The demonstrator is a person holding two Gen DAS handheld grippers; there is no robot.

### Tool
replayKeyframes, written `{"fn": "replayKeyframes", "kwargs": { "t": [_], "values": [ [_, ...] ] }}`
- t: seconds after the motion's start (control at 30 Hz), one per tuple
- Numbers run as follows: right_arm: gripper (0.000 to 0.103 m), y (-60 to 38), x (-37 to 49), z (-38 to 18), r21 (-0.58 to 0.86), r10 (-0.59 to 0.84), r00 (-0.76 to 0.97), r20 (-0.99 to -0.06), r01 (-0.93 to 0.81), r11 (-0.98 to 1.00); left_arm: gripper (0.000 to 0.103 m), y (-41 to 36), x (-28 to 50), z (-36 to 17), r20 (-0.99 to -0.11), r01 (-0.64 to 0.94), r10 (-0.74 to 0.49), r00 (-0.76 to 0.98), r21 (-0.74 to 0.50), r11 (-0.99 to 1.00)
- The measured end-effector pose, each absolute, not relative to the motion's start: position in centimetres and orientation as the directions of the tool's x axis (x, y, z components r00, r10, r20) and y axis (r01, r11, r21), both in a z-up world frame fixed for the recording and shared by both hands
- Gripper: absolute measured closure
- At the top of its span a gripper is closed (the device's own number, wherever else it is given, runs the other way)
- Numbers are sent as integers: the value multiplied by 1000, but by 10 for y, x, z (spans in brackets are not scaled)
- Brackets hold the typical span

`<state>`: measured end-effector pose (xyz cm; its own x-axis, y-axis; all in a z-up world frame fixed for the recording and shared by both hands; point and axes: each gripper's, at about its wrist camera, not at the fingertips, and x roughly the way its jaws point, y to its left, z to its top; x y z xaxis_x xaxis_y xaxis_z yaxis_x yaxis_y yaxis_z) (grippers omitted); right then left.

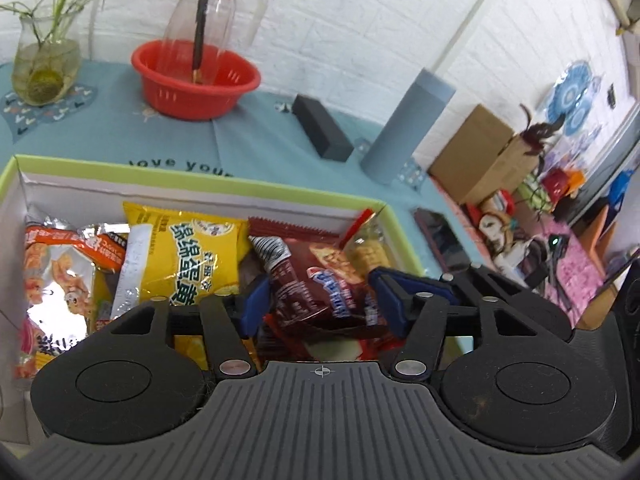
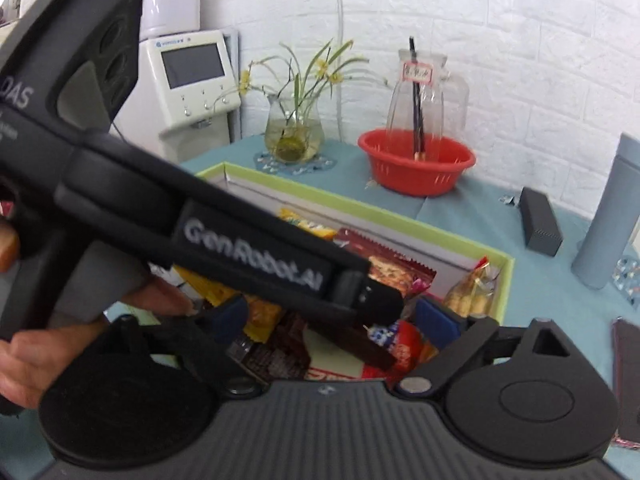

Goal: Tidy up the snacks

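A green-rimmed cardboard box (image 1: 256, 190) on the teal tablecloth holds several snack packets: a yellow packet (image 1: 188, 256), an orange-and-silver packet (image 1: 60, 276) and a dark red packet (image 1: 316, 280). My left gripper (image 1: 320, 300) is open, its blue pads on either side of the dark red packet, low in the box. My right gripper (image 2: 332, 320) is open above the same box (image 2: 506, 280). The left gripper's black body (image 2: 224, 232) crosses in front of it and hides much of the box.
A red basket (image 1: 196, 80) holding a glass jug stands at the back, with a glass vase of flowers (image 1: 44, 68) to its left. A black box (image 1: 322, 128), a grey cylinder (image 1: 408, 124) and a phone (image 1: 440, 240) lie right of the box. Cluttered shelving lies beyond the table's right edge.
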<state>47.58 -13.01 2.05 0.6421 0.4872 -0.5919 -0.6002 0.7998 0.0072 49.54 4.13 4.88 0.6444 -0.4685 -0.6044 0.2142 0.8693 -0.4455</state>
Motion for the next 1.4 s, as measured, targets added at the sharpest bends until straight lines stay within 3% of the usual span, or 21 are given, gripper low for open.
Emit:
{"fn": "replayKeyframes", "kwargs": {
  "t": [0.1, 0.3, 0.47, 0.67, 0.97, 1.03, 1.1, 1.23, 1.27, 1.4],
  "values": [
    [8, -137, 457, 37, 7, 506, 669, -544, -599, 801, 45, 46, 470, 72, -558, 234, -465, 687, -436, 869],
    [8, -154, 404, 59, -70, 477, 721, -502, -584, 809, 35, 48, 410, 95, -505, 276, -469, 724, -411, 869],
    [9, -174, 355, 46, -57, 441, 724, -530, -549, 834, 33, 38, 367, 72, -523, 291, -510, 683, -445, 847],
    [9, -196, 320, -2, 23, 382, 670, -636, -478, 878, 35, 14, 344, 20, -619, 251, -549, 561, -504, 826],
    [9, -217, 349, -16, 33, 358, 662, -658, -450, 892, 35, -36, 377, 34, -651, 339, -524, 549, -400, 851],
    [9, -221, 364, -20, 54, 362, 646, -673, -445, 894, 38, -51, 396, 28, -683, 348, -523, 510, -392, 852],
    [9, -222, 379, -24, 54, 361, 629, -688, -452, 890, 52, -65, 413, 17, -719, 350, -514, 467, -384, 855],
    [9, -219, 392, -28, 31, 357, 610, -707, -479, 877, 67, -79, 426, 4, -756, 366, -481, 443, -337, 867],
    [9, -218, 393, -28, 33, 365, 605, -708, -488, 872, 78, -80, 428, 2, -758, 367, -485, 436, -342, 865],
    [9, -213, 393, -30, 28, 377, 602, -704, -506, 862, 84, -77, 430, -4, -757, 360, -514, 402, -386, 850]
  ]
}}
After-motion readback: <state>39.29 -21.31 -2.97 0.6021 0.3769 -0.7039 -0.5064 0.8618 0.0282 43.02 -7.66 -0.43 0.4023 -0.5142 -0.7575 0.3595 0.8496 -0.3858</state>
